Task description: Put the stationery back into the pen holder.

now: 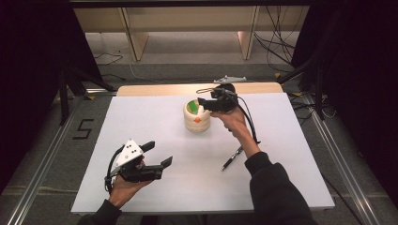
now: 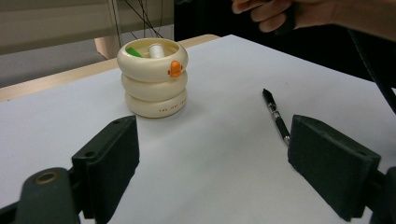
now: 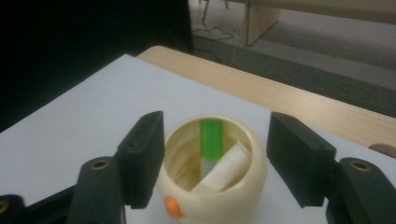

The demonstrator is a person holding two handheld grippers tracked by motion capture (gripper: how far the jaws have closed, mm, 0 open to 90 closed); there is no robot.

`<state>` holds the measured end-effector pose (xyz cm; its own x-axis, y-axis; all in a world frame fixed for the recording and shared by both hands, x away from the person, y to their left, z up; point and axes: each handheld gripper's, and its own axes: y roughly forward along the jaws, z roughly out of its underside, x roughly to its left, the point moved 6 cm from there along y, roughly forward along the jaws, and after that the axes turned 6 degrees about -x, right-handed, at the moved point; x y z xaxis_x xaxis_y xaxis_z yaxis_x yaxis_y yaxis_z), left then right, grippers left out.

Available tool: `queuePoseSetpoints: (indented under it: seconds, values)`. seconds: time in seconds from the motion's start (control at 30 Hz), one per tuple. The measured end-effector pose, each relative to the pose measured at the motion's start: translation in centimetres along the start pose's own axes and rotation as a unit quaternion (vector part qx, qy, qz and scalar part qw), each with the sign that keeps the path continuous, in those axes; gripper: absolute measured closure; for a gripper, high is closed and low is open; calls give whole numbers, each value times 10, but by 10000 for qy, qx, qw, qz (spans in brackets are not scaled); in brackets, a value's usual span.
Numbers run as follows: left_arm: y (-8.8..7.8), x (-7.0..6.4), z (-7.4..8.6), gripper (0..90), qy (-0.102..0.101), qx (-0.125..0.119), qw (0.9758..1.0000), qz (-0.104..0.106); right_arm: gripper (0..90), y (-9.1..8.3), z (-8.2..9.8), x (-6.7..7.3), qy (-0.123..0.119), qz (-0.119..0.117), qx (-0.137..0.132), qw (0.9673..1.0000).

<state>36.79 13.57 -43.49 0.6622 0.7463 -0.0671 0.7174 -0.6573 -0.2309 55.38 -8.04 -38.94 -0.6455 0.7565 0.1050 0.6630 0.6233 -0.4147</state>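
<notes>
A cream holder (image 1: 196,117) shaped like three stacked rings stands upright on the white table top (image 1: 141,122), a little beyond its middle and toward the far edge. An orange knob (image 2: 175,68) is set on the top ring, on the side facing the person. Inside the holder a green stick (image 3: 211,140) and a white tube (image 3: 223,172) are seen, both leaning against the inner wall.

The right gripper (image 1: 205,104) is held just above the holder's mouth, its black jaws standing apart with nothing clamped between them; in the right gripper view the jaws are seen on either side of the rim, clear of it. The right hand (image 1: 233,119) is raised over the table just right of the holder.

A black pen (image 1: 233,158) lies flat on the white surface, nearer the person and to the right of the holder, well apart from it.

The left gripper (image 1: 158,154) is held low over the near left part of the table, well apart from the holder, its jaws spread wide and empty. A grey three-cornered plate (image 1: 130,152) is carried on top of it.
</notes>
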Motion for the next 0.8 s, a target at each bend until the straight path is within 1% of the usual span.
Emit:
queuePoseSetpoints:
  seconds: [0.03, 0.1, 0.17, 0.27, 0.4, 0.5, 0.6, 0.63, 0.67, 0.7, 0.77, 0.8]
  values:
    - [0, 0, 0, 161, -10, -7, 10000, -9, 347, -6, -1, 0, -88, -109, 60, 9999]
    - [0, 0, -1, 161, -37, -28, 10000, -27, 318, -18, 1, 1, -352, -291, 243, 9987]
    - [0, 0, -1, 161, -43, -14, 10000, -12, 310, -28, 5, 2, -566, -393, 369, 9969]
    - [1, 0, 0, 160, -6, 19, 10000, -15, 303, -41, 13, 4, -726, -580, 485, 9945]
    - [1, 0, 0, 160, -10, 21, 10000, -20, 289, -53, 25, 7, -960, -811, 727, 9894]
    - [1, 1, 0, 160, -27, 4, 10000, -31, 280, -60, 35, 9, -1132, -941, 938, 9847]
    - [1, 1, 0, 160, -33, 11, 10000, -33, 264, -65, 46, 10, -1377, -1123, 1164, 9772]
    - [1, 1, 0, 160, -34, -7, 10000, -43, 264, -66, 49, 10, -1406, -1156, 1208, 9758]
    - [1, 0, 0, 160, -12, 3, 10000, -33, 265, -68, 52, 10, -1461, -1217, 1249, 9738]
    - [1, 0, -1, 160, -8, -7, 10000, -27, 264, -70, 56, 10, -1496, -1256, 1314, 9719]
    - [1, 1, -1, 160, -15, -10, 10000, -29, 261, -72, 63, 8, -1666, -1302, 1448, 9666]
    - [0, 1, 0, 160, -19, -9, 10000, -29, 261, -74, 67, 7, -1694, -1300, 1514, 9651]
